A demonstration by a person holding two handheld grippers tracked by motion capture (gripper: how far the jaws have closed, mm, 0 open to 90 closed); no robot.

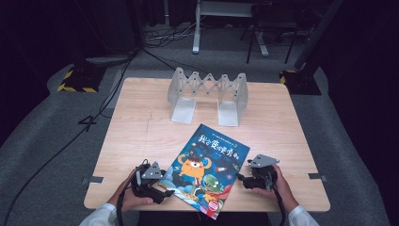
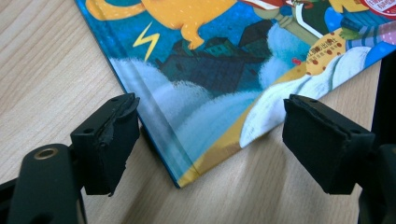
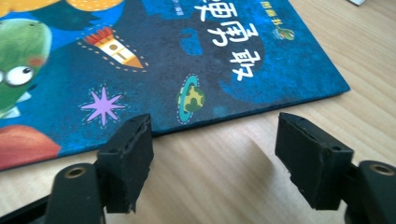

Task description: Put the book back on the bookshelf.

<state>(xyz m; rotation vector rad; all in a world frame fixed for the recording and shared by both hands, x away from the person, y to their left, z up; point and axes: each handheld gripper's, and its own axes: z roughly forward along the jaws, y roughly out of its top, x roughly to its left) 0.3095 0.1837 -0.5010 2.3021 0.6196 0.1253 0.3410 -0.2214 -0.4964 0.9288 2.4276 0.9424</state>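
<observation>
The picture book (image 1: 205, 170) lies flat and closed on the tabletop (image 1: 136, 132), well short of the bookstand (image 1: 208, 96) at the far edge. The left gripper (image 1: 162, 192) flanks its spine corner and the right gripper (image 1: 241, 179) faces its long edge; both sets of jaws stand released, gripping nothing. Lifting and shelving appear still to come.

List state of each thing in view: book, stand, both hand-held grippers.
Book: closed, flat on the table, cover up, askew, near corner past the table edge.
Bookstand: upright at the far side, stretched out, empty.
Left hand-held gripper: open, jaws either side of the book's corner, not pressing on it.
Right hand-held gripper: open, at the book's edge, holding nothing.
</observation>
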